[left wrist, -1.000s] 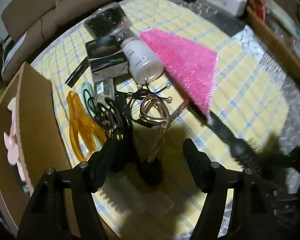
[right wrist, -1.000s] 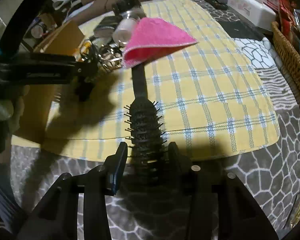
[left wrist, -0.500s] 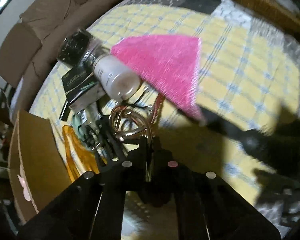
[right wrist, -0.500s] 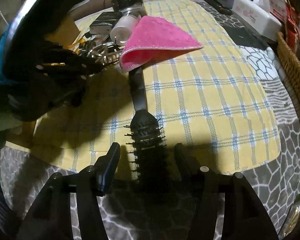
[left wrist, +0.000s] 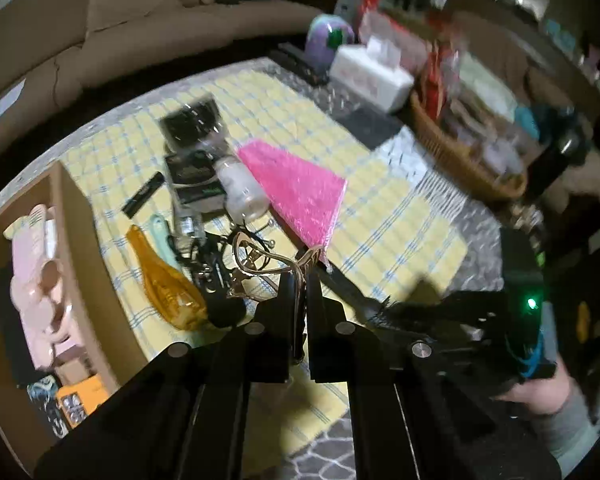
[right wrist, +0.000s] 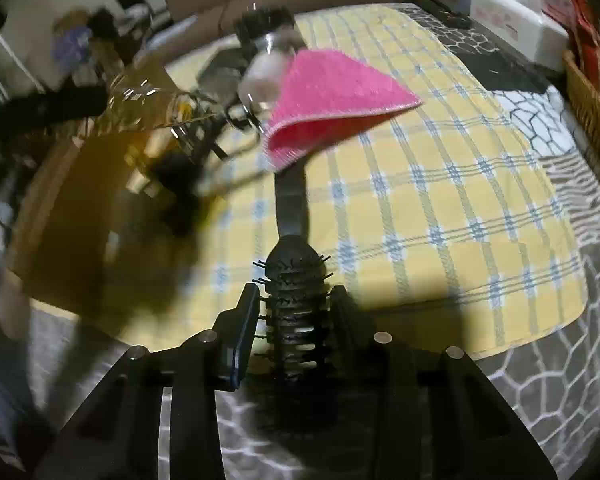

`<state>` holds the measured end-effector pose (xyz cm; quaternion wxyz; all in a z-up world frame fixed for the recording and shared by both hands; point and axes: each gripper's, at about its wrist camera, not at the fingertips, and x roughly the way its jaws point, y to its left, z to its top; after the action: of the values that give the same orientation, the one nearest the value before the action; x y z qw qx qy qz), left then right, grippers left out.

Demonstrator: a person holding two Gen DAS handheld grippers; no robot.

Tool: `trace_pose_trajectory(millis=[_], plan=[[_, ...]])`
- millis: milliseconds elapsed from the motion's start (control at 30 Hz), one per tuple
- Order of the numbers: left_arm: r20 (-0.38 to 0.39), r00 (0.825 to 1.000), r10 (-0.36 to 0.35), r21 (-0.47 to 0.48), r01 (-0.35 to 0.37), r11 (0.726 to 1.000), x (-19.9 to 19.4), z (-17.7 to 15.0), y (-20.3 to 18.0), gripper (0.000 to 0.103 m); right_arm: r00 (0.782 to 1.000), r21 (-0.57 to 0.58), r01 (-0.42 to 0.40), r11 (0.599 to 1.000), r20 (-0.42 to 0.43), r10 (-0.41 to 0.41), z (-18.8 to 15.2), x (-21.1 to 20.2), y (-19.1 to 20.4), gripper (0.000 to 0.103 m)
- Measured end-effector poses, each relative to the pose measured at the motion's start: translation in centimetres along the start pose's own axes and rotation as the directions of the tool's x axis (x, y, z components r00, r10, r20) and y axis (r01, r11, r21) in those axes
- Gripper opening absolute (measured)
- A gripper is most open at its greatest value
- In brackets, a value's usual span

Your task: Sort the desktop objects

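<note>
The left gripper (left wrist: 299,280) is clamped on a gold eyelash curler (left wrist: 256,256), whose looped end sticks out ahead of the tips. The right gripper (right wrist: 296,300) has just been closing; a black bristled hairbrush (right wrist: 296,280) sits between its fingers, contact unclear. The brush handle runs forward under a pink cloth (right wrist: 332,96), its end hidden. The pile beyond is blurred.

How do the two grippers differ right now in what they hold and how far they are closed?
The left gripper is shut tight on a thin gold eyelash curler, while the right gripper has just been closing around the wide bristled head of a black hairbrush. The left gripper's fingers nearly meet; the right's stand well apart with the brush between them. Whether the right's pads press on the bristles is unclear. Both point down at the yellow checked cloth.
</note>
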<state>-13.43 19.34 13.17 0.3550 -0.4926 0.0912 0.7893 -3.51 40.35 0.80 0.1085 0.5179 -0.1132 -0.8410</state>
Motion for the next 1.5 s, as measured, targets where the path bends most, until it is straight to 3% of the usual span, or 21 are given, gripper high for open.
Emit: trace_pose_trajectory(millis=[133,267,367,500,667,800,933,1167,1367,1467,1500], plan=[[0.071,0.997,-0.004,-0.035,0.007,0.999,-4.9,-0.7,2.1,0.005,0.984,0.093,-0.169,0.981,0.066,0.163,0.3,-2.0,-0.3,0.037],[0.129,0.992,0.004,-0.083,0.007,0.997,-9.5,-2.6,5.0,0.005,0.938,0.170,-0.340,0.925,0.130,0.321,0.5,-3.4,-0.3,0.037],[0.165,0.986,0.024,-0.131,-0.002,0.991,-12.8,-5.0,7.9,0.005,0.908,0.166,-0.411,0.896,0.164,0.386,0.9,-4.4,0.9,0.037],[0.182,0.981,0.067,-0.196,-0.031,0.980,-15.9,-7.9,12.1,0.005,0.912,0.081,-0.396,0.915,0.153,0.381,1.8,-5.2,6.0,0.037],[0.215,0.970,0.109,-0.275,-0.047,0.960,-19.0,-11.3,16.8,0.005,0.888,-0.032,-0.449,0.893,0.099,0.449,3.7,-4.8,15.5,0.037],[0.245,0.961,0.126,-0.322,-0.042,0.946,-20.8,-13.9,19.7,0.005,0.883,-0.071,-0.467,0.882,0.023,0.469,6.2,-1.9,22.7,0.038],[0.266,0.955,0.129,-0.351,-0.028,0.936,-21.7,-15.6,21.6,0.005,0.887,-0.029,-0.460,0.888,-0.069,0.457,7.7,3.8,28.2,0.038],[0.281,0.952,0.120,-0.380,-0.004,0.925,-22.2,-17.4,24.4,0.005,0.917,0.105,-0.364,0.926,-0.136,0.376,8.1,12.2,31.8,0.038],[0.292,0.951,0.103,-0.390,0.020,0.921,-21.9,-18.3,25.8,0.005,0.939,0.123,-0.279,0.952,-0.175,0.297,7.4,14.6,32.9,0.041],[0.289,0.953,0.097,-0.393,0.026,0.919,-21.5,-18.5,26.0,0.005,0.926,0.146,-0.297,0.944,-0.196,0.322,6.9,15.1,33.2,0.048],[0.287,0.953,0.096,-0.393,0.026,0.919,-21.4,-18.6,26.0,0.005,0.916,0.160,-0.323,0.933,-0.194,0.350,6.7,15.1,33.2,0.054]])
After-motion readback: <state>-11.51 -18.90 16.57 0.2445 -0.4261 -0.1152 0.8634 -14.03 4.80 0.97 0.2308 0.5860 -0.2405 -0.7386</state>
